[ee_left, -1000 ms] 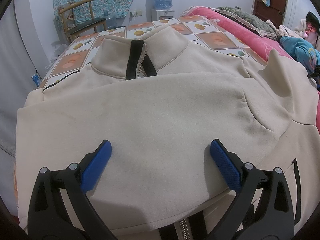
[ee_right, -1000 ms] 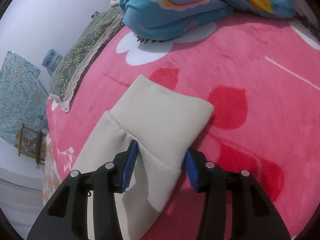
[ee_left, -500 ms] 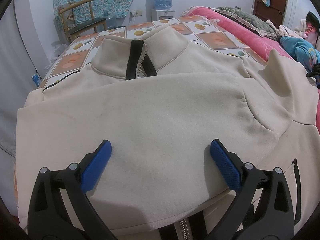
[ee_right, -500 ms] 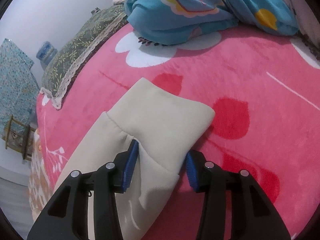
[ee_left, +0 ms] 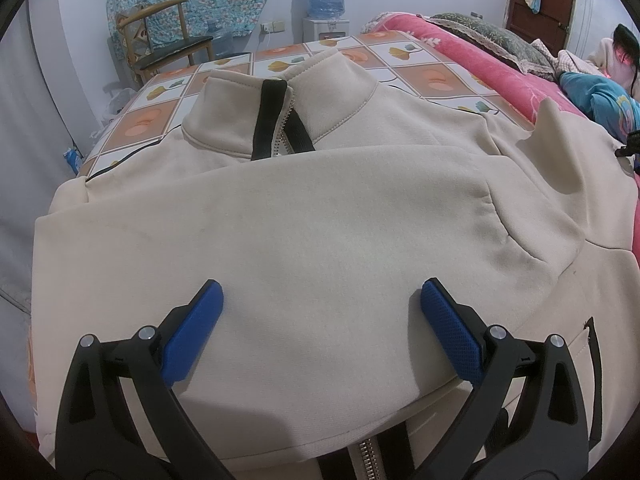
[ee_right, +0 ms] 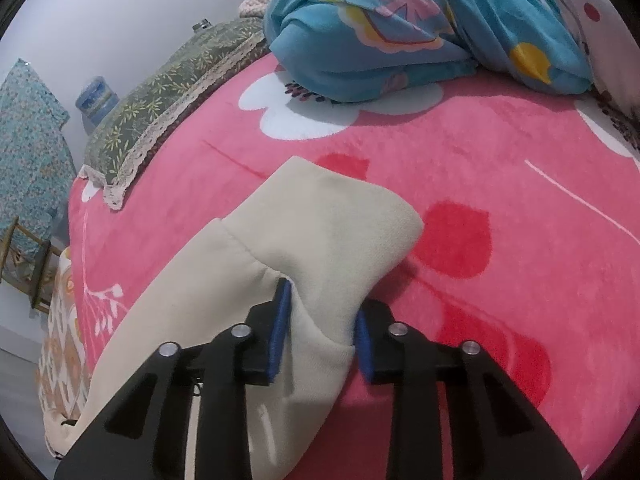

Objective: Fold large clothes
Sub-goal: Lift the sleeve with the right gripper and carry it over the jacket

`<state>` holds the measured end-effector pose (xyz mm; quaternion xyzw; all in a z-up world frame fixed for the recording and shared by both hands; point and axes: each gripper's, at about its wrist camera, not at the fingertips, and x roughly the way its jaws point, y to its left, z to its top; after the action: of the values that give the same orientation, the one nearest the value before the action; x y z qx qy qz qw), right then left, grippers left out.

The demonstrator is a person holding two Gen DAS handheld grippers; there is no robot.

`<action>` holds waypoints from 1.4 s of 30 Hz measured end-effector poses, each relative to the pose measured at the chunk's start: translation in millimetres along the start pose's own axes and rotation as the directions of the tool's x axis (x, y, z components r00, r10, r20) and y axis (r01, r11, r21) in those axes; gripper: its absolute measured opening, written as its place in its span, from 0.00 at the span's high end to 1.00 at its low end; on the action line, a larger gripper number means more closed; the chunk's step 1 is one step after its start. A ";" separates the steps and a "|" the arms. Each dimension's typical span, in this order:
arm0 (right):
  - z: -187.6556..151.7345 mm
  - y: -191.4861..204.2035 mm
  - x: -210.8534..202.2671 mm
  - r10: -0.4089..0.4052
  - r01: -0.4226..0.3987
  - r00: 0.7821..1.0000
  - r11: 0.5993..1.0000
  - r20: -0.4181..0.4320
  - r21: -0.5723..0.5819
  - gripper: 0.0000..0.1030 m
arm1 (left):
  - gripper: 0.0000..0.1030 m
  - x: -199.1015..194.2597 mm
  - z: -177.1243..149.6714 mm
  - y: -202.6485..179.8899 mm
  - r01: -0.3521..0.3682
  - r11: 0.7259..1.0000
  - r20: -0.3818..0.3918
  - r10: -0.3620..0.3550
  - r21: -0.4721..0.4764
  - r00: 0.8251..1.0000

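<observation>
A large cream zip-up jacket (ee_left: 320, 216) lies front up on the bed, collar (ee_left: 280, 108) at the far side, one sleeve folded across the chest. My left gripper (ee_left: 320, 300) is open and empty, hovering over that folded sleeve. In the right wrist view the other sleeve's cuff (ee_right: 332, 220) lies on the pink blanket (ee_right: 500, 200). My right gripper (ee_right: 322, 308) is shut on the sleeve just behind the cuff, the cloth bunched between the blue pads (ee_right: 280, 324).
A tiled-pattern sheet (ee_left: 168, 96) covers the bed beyond the collar. A blue floral bundle (ee_right: 400, 28) and a green pillow (ee_right: 168, 88) lie on the pink blanket. A wooden chair (ee_left: 160, 44) and a water dispenser (ee_left: 326, 4) stand by the far wall.
My right gripper has closed from around the sleeve to pinching it behind the cuff, and the view has tilted a little. The left gripper has not moved.
</observation>
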<state>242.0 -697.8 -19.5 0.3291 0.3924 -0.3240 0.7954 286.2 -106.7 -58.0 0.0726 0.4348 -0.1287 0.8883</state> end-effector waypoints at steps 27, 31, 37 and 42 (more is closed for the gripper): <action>1.7 7.6 -82.7 0.190 -0.187 0.977 0.982 0.102 -0.036 0.89 | 0.06 0.1 0.1 -0.8 -0.002 1.000 0.001 0.002 0.001 1.000; -0.9 18.5 -113.4 0.243 -0.233 0.962 0.968 0.127 -0.089 0.89 | 0.06 0.1 0.1 -0.9 -0.003 1.000 0.001 0.003 0.001 1.000; -13.5 52.5 -173.6 0.323 -0.278 0.930 0.931 0.178 -0.236 0.89 | 0.06 0.1 0.7 0.2 -0.004 1.000 0.001 0.004 -0.004 1.000; -30.7 86.4 -219.8 0.396 -0.318 0.897 0.887 0.198 -0.334 0.89 | 0.09 -20.3 2.0 20.4 -0.045 0.992 -0.001 0.045 -0.114 0.999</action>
<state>190.3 -567.8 173.3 0.2291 0.2601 -0.1497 0.9260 281.7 -84.3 -40.4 0.0313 0.4392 -0.0836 0.8940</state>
